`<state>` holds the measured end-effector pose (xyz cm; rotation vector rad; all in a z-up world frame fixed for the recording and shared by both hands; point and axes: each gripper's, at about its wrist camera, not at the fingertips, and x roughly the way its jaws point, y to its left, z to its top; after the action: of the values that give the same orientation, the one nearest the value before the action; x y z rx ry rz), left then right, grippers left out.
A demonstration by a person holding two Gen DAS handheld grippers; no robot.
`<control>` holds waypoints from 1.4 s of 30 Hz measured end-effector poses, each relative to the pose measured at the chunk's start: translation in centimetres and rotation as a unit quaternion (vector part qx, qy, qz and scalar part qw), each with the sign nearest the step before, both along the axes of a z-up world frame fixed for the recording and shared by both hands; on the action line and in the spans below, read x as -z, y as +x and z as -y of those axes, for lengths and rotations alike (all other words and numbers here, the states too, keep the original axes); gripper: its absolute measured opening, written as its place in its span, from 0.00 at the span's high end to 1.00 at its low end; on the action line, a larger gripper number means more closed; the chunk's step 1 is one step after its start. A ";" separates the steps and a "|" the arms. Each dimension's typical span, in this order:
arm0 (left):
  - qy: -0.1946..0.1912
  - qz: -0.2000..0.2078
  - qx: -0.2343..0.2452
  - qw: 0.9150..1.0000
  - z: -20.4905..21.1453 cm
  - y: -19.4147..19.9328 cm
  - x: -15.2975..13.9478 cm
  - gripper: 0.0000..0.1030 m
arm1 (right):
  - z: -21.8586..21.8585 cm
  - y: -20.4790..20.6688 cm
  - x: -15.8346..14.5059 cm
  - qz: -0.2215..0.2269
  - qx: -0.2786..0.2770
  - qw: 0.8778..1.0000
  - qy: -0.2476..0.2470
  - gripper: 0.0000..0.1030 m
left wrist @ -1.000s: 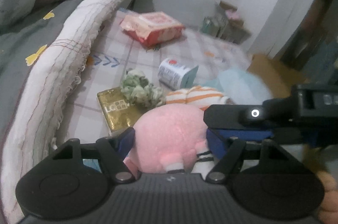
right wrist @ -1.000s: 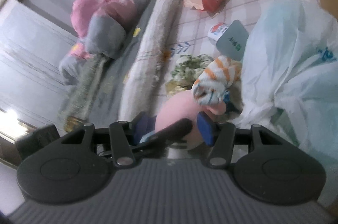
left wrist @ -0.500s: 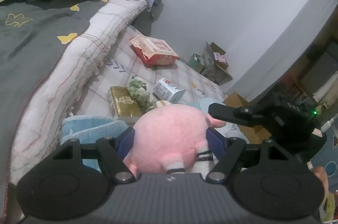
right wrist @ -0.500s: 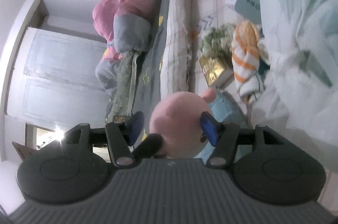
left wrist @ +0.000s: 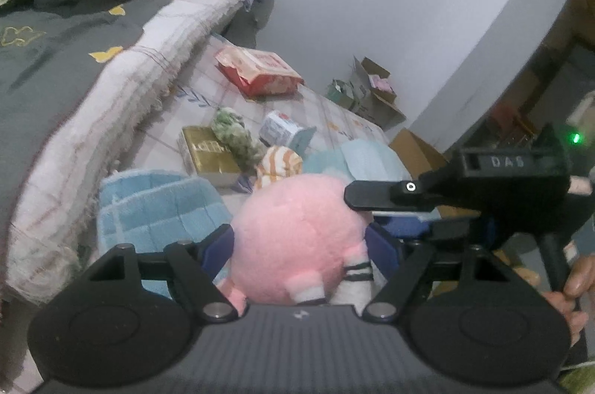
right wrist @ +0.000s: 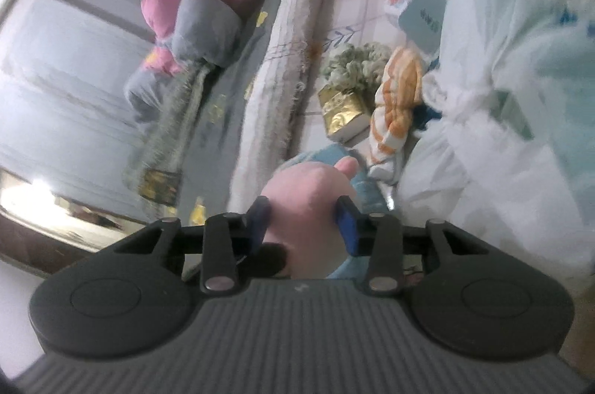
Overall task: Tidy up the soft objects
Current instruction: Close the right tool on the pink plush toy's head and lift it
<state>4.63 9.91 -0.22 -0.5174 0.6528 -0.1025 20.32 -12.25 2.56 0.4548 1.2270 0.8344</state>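
I have the pink plush [left wrist: 297, 234] clamped between my left gripper [left wrist: 301, 245] fingers, and my right gripper [right wrist: 303, 226] fingers pinch it too (both equally near), just this side of the blue towel [left wrist: 156, 204] on the floor.

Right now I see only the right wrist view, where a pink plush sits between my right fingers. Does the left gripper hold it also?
Observer: Yes. In the left wrist view, the left gripper presses its blue pads on both sides of the pink plush.
Operator: Does the plush have parts that I cannot see?
Observer: Yes, black-and-white striped legs show at its near side, next to one pad of the left gripper.
Operator: What stands at the far wall?
Observer: Open cardboard boxes stand on the floor by the white wall.
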 end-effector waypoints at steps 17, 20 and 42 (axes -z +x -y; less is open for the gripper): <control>0.076 -0.016 -0.016 0.997 -0.6 -4.0 -0.3 0.19 | -10.5 -1.3 0.7 -0.024 -0.126 0.991 -0.023 0.80; 0.082 -0.024 -0.032 0.996 -1.5 -4.3 -0.2 0.19 | -10.4 -1.0 0.7 -0.038 -0.118 0.992 0.007 0.77; 0.130 -0.071 -0.015 0.989 -4.5 2.4 1.1 0.15 | -9.3 2.4 5.1 -0.055 -0.031 0.997 -0.034 0.39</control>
<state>6.98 14.41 -1.36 -0.2838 0.7845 0.0477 22.74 -2.97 -2.56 0.4127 1.3730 0.8266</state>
